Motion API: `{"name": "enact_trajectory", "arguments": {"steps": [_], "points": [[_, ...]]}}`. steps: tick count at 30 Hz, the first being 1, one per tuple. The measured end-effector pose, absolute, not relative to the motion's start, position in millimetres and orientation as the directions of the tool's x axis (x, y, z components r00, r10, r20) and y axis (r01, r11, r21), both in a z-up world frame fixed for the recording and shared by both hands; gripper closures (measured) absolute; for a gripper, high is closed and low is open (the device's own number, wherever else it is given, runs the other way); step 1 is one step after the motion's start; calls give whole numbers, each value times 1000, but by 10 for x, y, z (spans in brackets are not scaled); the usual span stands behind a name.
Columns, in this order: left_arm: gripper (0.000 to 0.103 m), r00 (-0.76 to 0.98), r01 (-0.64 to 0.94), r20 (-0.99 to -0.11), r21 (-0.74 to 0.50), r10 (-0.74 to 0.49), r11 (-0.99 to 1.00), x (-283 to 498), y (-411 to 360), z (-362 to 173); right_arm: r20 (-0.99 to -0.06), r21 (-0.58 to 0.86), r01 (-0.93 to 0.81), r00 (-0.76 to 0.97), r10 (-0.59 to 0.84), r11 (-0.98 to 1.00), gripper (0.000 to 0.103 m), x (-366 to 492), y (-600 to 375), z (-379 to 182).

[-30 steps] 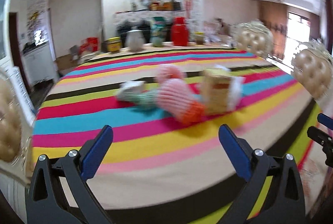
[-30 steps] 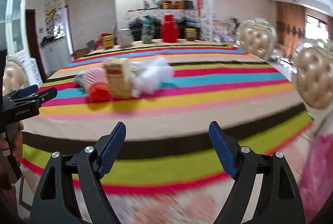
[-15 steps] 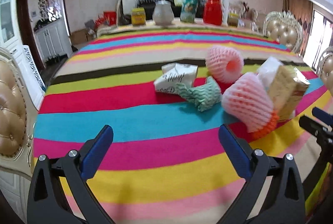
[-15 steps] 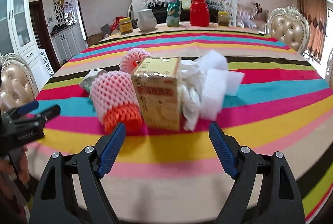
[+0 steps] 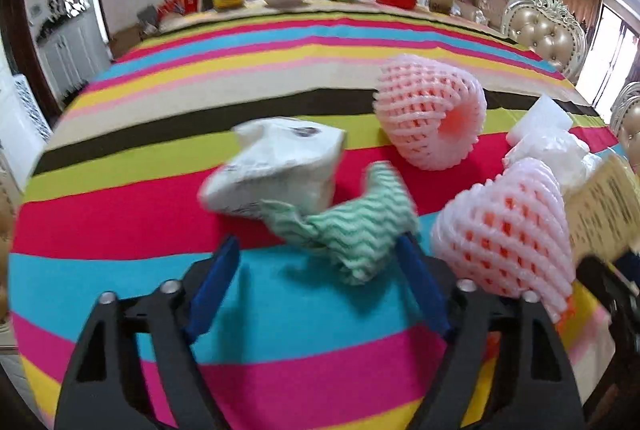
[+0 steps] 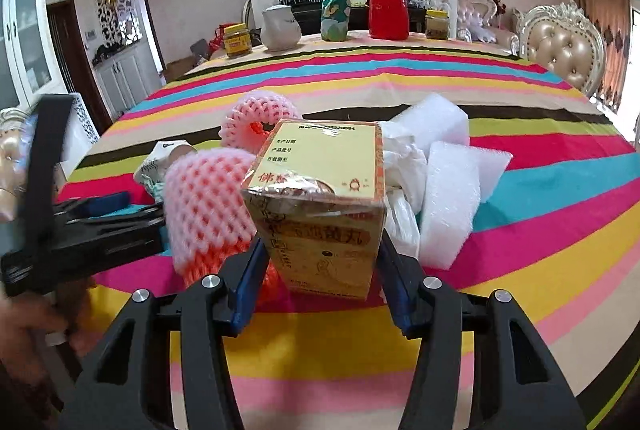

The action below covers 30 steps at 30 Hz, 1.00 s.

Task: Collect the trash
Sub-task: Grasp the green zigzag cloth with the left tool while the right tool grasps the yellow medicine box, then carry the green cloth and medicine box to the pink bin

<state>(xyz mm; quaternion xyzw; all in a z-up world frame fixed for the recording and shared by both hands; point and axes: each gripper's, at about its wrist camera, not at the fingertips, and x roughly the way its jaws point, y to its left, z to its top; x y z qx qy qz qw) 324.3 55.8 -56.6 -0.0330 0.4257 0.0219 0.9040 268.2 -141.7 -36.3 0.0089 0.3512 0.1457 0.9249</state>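
Right gripper jaws just closing round yellow box at heap's front on striped tablecloth; contact uncertain. Box light, stiff card in slick film: grip flat sides low.

Left gripper narrowing on green rag, not pinching. Soft, limp: take bunched middle.

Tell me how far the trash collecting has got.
Nothing looks collected: every piece lies on the striped table. Both grippers have just been closing: right gripper around the yellow box, apparently touching; left gripper beside the green cloth, ungripped. Foam nets, white foam remain.
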Motion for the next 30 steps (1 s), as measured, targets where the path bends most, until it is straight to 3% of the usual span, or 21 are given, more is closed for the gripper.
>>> {"name": "enact_trajectory", "arguments": {"steps": [4, 6, 8, 30], "points": [[39, 628, -49, -777, -82, -33, 995, 3390, 469, -586, -632, 139, -268, 717, 293, 953, 53, 2566, -1529, -319], [59, 633, -27, -773, -85, -49, 996, 3381, 425, -572, -622, 157, -263, 722, 302, 952, 53, 2504, -1605, -284], [65, 647, -7, -758, -116, -84, 993, 3271, 427, -540, -613, 167, -273, 724, 316, 948, 53, 2427, -1652, -251], [65, 827, -15, -559, -134, -63, 991, 1483, 197, -147, -565, 147, -303, 756, 331, 942, 53, 1637, -1888, -187]]}}
